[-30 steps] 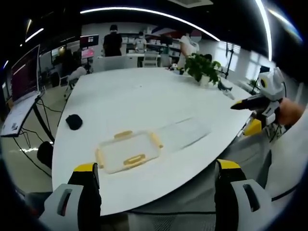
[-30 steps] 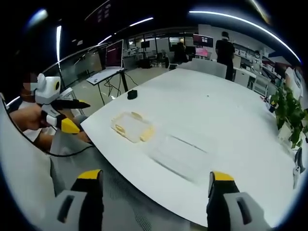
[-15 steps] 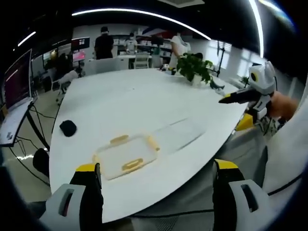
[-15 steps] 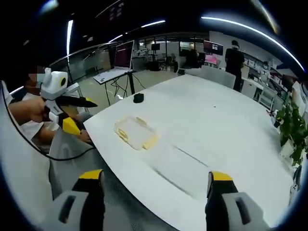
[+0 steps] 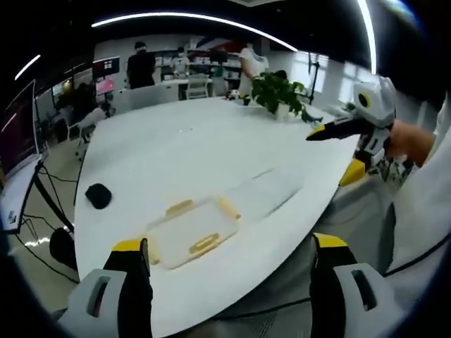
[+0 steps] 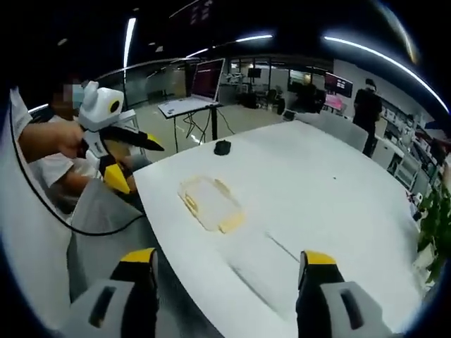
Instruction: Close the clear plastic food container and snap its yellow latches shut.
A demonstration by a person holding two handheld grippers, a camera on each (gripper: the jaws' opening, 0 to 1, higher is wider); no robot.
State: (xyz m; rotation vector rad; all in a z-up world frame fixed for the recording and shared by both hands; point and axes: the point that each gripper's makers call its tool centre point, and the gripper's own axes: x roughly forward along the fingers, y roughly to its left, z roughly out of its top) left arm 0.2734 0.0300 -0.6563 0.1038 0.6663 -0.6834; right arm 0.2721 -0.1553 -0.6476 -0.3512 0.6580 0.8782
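A clear plastic container part with yellow latches (image 5: 194,231) lies on the white table (image 5: 183,148), near its front edge. Touching its right side is a second clear piece (image 5: 264,193), flat and faint. My left gripper (image 5: 230,245) hangs open in front of the table edge, short of the container, with nothing between its jaws. A hand holds my right gripper (image 5: 344,151) open over the table's right edge. In the right gripper view the latched part (image 6: 210,203) and the clear piece (image 6: 262,271) lie ahead of my open right gripper (image 6: 225,258). My left gripper (image 6: 130,160) is held at the left.
A small black object (image 5: 98,195) sits on the table left of the container. A potted plant (image 5: 278,91) stands at the far right side. A laptop on a stand (image 6: 204,81) is beyond the table. People stand at desks (image 5: 141,67) in the background.
Both cameras have shifted, so the container sits a little differently in each view. The container and clear piece have not moved. Both grippers stay open and empty.
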